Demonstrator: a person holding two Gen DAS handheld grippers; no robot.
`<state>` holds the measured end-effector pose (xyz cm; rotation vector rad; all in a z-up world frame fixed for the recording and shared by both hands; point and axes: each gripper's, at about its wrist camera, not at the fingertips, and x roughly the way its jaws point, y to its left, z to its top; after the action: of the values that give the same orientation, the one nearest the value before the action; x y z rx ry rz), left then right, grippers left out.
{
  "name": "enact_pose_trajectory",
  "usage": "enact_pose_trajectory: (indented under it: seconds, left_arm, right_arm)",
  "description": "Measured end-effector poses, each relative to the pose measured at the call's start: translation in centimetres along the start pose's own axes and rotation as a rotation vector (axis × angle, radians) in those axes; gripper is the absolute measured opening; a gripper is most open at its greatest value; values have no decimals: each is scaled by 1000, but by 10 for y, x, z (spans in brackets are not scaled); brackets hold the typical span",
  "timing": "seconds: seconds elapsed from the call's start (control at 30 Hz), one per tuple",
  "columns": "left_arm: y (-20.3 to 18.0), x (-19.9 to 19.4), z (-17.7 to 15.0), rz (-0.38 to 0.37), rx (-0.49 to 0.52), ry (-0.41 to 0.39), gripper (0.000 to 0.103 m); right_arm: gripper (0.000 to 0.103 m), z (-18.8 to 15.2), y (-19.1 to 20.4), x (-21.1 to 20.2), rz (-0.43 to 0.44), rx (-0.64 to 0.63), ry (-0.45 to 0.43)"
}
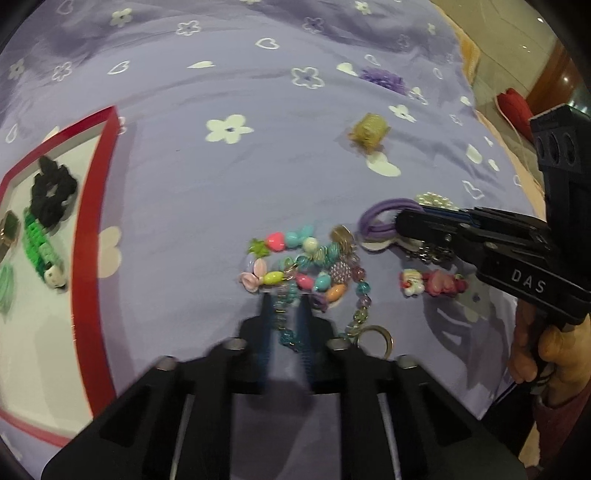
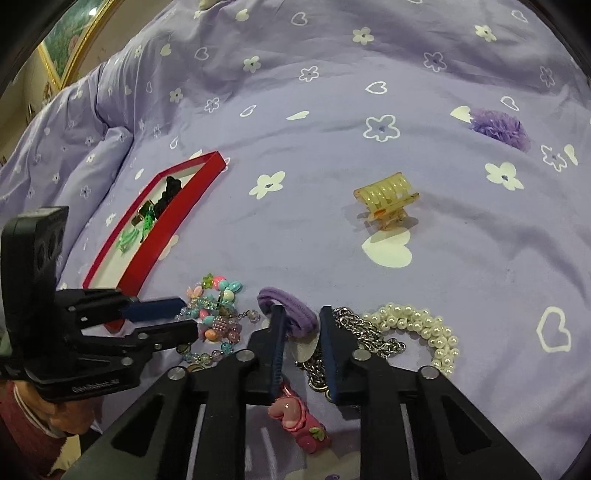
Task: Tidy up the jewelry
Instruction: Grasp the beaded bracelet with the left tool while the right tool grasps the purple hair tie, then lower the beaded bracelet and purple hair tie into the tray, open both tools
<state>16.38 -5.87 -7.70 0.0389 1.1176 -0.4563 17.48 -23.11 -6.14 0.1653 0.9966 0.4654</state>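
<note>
A colourful beaded chain lies on the purple bedspread. My left gripper is open, its fingers on either side of the chain's near strand. My right gripper is open, straddling a purple hair tie. A silver chain, a pearl bracelet and a pink hair clip lie beside it. A red-rimmed tray at the left holds a black scrunchie and green pieces.
A yellow claw clip and a purple pom-pom scrunchie lie farther out on the bedspread. The bed's right edge drops to a tiled floor. A gold-framed picture stands at the far left.
</note>
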Motion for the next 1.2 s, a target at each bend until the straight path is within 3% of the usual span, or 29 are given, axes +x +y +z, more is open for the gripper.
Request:
enact_pose_trajectory:
  seconds: [0.47,0.77,1.2]
  left_arm:
    - [12,-53,-4,-18,-77,-121,7]
    - [37,-104,-12,-9,-140,-228,7]
    - [93,-147,-30,50,-255,-309,7]
  right_arm:
    - [9,4,12,-32,64,57,-93]
    - [9,11,46,-34,104,20,-103]
    - [9,20,102,-17,177,-55,-84]
